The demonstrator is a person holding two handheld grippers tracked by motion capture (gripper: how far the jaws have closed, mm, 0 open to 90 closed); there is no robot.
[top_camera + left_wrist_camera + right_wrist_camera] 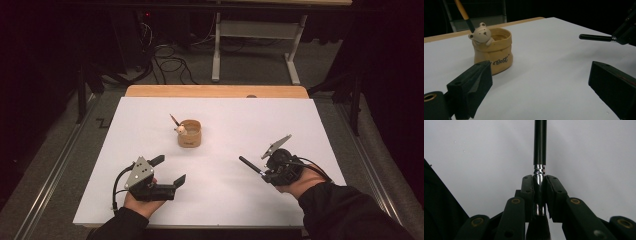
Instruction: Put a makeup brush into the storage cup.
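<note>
A tan sack-shaped pot (189, 133) with a small bear figure (482, 33) on its rim stands mid-table. An orange-and-black brush (173, 120) leans out of it. My right gripper (539, 178) is shut on the silver collar of a black stick (540, 142). In the high view that stick (250, 165) points left from the right gripper (267, 172), held above the sheet right of the pot. My left gripper (170, 169) rests open near the front left, its jaws wide apart and aimed toward the pot (492, 53). Nothing lies between them.
A white sheet (225, 195) covers the wooden table, whose bare far edge (215, 91) shows behind it. Beyond the table stand a grey frame (255, 45) and loose cables (170, 62) on the floor. Dark surroundings flank both sides.
</note>
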